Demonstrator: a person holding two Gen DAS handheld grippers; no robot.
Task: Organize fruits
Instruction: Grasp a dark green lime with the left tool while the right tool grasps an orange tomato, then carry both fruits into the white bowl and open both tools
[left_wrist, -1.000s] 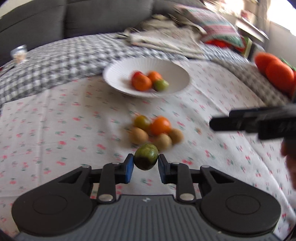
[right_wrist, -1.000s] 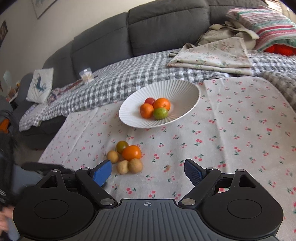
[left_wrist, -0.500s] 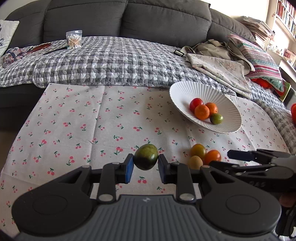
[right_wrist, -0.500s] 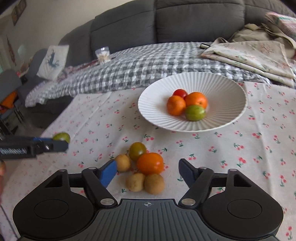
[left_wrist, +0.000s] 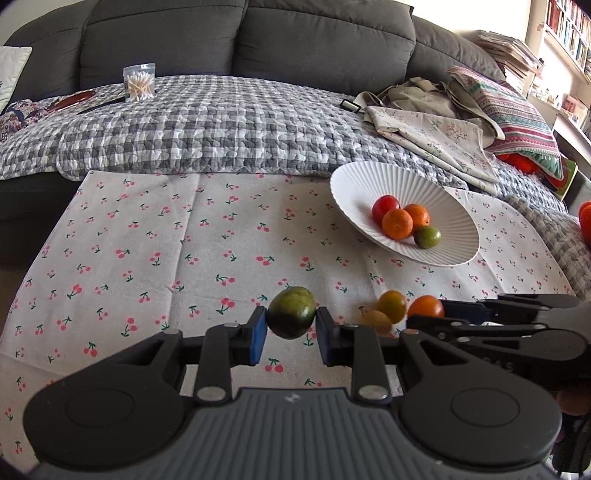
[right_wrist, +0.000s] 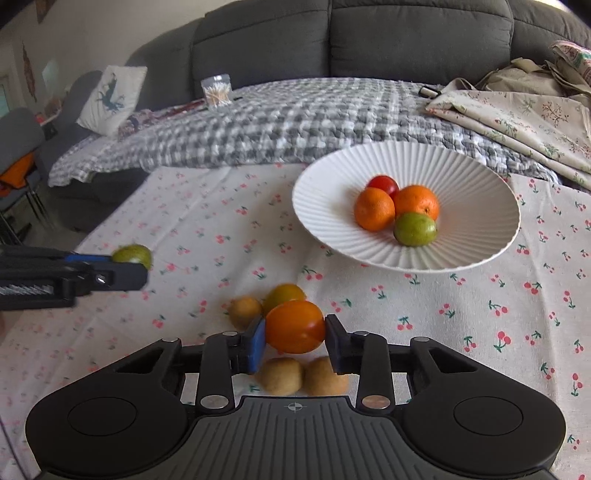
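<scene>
1. The left gripper (left_wrist: 291, 334) was clenched on a dark green fruit (left_wrist: 291, 317), with both blue pads pressing its sides, and the fruit hung above the cherry-print cloth (left_wrist: 184, 258).
2. The right gripper (right_wrist: 295, 341) had just been closing its jaws, and an orange tomato-like fruit (right_wrist: 294, 326) sat between them with the pads against its 2 sides, so it was grasping this fruit.
3. Just under the right gripper, 2 small brown fruits (right_wrist: 280, 374) lay on the cloth, touching each other.
4. Behind the orange fruit, a green-yellow fruit (right_wrist: 284, 293) and 1 more brown fruit (right_wrist: 244, 310) stood close together in the same little group.
5. In the left wrist view, this group was seen to the right of the held green fruit, partly hidden by the right gripper's black fingers.
6. Farther on the cloth stood a white ribbed bowl (right_wrist: 332, 206); it held 2 oranges (right_wrist: 373, 208), 1 red fruit (right_wrist: 384, 183) and 1 light green fruit (right_wrist: 414, 229), all touching in the middle.
7. Beyond the cloth lay a grey checked blanket (left_wrist: 221, 129), with a clear jar of cotton swabs (left_wrist: 139, 82) on it.
8. A dark grey sofa (left_wrist: 314, 40) stood at the back.
</scene>
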